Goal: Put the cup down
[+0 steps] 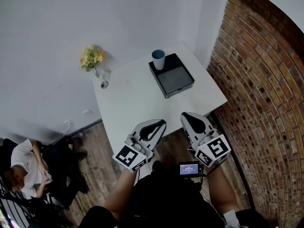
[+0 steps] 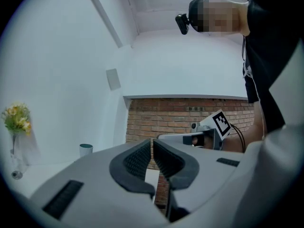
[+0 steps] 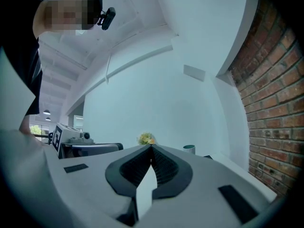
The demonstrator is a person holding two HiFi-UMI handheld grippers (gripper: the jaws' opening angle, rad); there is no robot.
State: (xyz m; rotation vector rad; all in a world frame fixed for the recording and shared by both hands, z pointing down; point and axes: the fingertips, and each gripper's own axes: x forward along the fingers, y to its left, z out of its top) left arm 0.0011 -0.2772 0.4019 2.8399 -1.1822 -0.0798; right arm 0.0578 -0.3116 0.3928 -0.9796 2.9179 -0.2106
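Nearest me, the left gripper (image 1: 160,123) and right gripper (image 1: 186,116) hang clenched over the near edge of the white table (image 1: 128,103). Well beyond them, the small teal cup (image 1: 158,59) stands upright at the back corner of the black square tray (image 1: 175,80). I'd judge it already put down. Only the gripper views show that no thing sits between either pair of jaws.

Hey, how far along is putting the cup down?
Looks done: the cup stands upright on the table, beside the tray. Nothing is in hand: the left gripper and right gripper are both shut and empty, well short of it. Nothing obvious is left.
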